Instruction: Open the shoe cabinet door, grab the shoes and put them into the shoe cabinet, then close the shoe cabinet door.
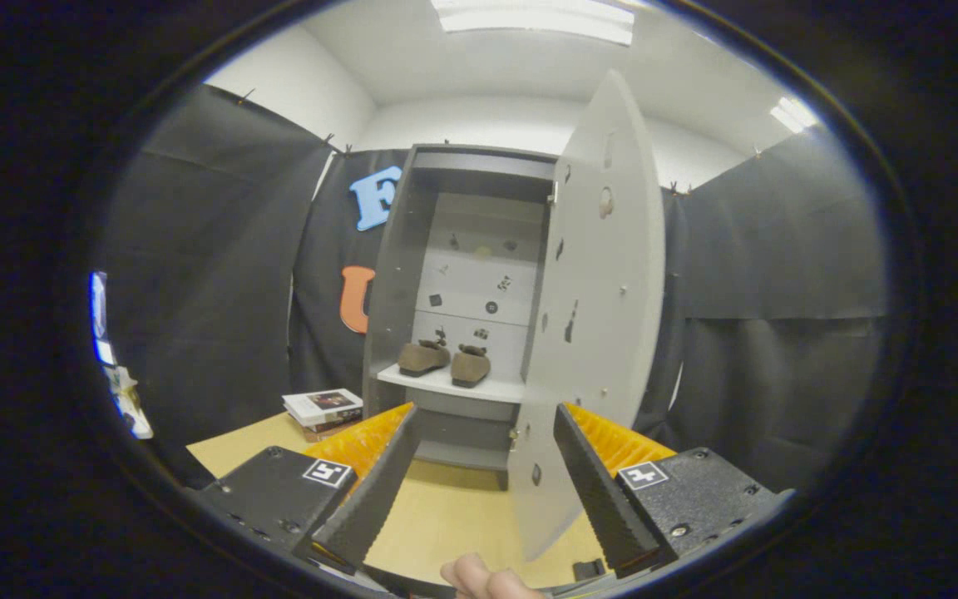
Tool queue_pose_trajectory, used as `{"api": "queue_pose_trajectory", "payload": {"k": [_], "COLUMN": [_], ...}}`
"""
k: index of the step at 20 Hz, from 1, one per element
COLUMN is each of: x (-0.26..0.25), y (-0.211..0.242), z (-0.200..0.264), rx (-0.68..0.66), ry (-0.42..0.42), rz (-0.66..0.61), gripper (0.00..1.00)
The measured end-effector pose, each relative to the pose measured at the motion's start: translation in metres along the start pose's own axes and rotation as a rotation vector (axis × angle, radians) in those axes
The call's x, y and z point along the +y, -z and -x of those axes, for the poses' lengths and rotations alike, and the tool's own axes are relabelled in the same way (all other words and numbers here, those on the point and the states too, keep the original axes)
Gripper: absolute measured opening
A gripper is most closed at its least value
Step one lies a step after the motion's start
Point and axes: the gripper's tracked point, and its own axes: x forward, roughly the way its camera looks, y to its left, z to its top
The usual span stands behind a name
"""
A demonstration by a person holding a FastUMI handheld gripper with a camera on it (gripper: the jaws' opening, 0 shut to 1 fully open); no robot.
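1. Gripper (486, 416) wide open, holding nothing.
2. Two brown shoes (445, 361) side by side on tall grey shoe cabinet (400, 249) shelf.
3. Grey cabinet door (599, 316) open, reaching between the fingers.
4. Stacked books (323, 412) near wooden counter (446, 516) back edge.

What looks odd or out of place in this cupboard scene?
Nothing looks damaged or spilled. The two shoes sit side by side on a shelf inside the cabinet; its door stands wide open. The gripper is open, its fingers holding nothing, the door's lower edge between them.
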Motion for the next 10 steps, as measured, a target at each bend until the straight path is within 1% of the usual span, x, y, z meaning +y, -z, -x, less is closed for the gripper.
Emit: {"api": "queue_pose_trajectory", "payload": {"k": [2, 5, 10], "x": [-0.028, -0.083, -0.190], "y": [0.007, 0.021, 0.040], "z": [0.008, 0.015, 0.016], "rx": [-0.004, 0.009, 0.027], "ry": [0.031, 0.099, 0.236], "rz": [-0.031, -0.065, -0.133], "gripper": [1.00, 1.00, 1.00]}}
